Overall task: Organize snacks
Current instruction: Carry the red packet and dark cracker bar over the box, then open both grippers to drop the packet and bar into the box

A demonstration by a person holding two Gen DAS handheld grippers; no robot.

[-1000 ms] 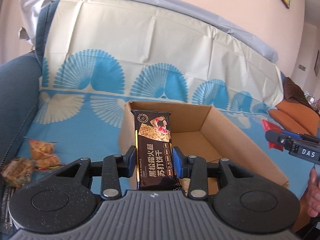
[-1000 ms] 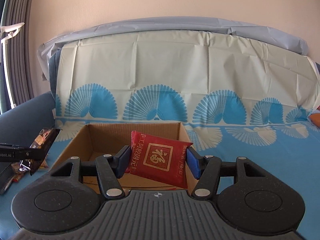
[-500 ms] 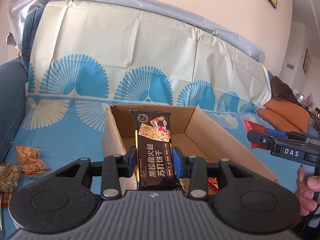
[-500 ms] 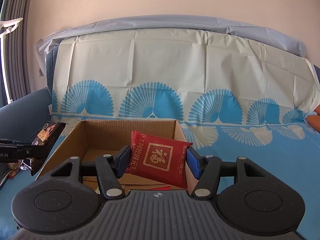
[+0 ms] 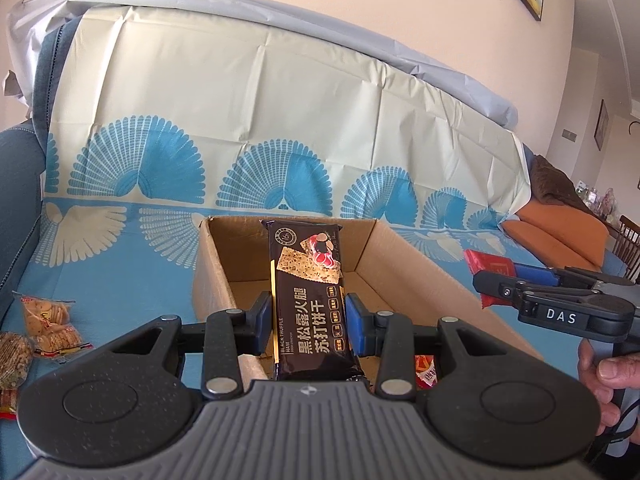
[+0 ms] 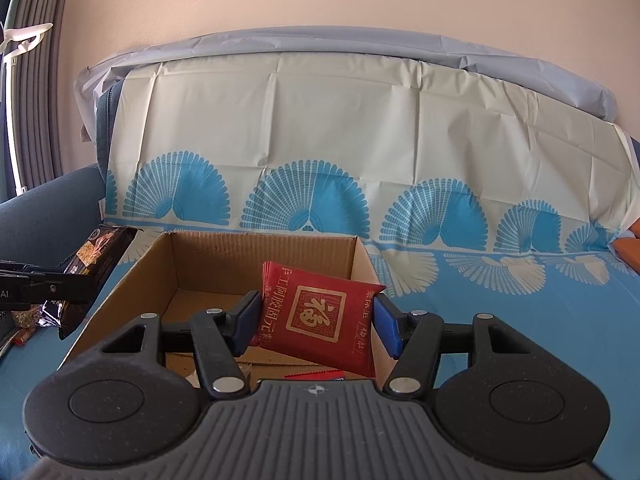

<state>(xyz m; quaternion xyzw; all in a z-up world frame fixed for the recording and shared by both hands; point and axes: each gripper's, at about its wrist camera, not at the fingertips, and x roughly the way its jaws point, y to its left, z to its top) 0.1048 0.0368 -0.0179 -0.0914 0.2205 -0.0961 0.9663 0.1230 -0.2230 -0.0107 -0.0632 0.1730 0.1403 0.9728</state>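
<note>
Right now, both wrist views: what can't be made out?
- Cardboard box floor, near end: hidden in both views by the gripper bodies and the held packs.
- Red wrapper inside the box, left wrist view: mostly behind the left gripper.
- Cracker pack, lower end: cut off by the gripper body.
- Bagged snacks, left wrist view: labels too small.

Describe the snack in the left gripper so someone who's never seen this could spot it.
Find the open cardboard box on the blue fan-patterned sofa cover. In front of it, the left gripper pinches a long dark cracker packet standing upright. Unlike the squarish red packet in the right gripper, it is black with gold lettering.
</note>
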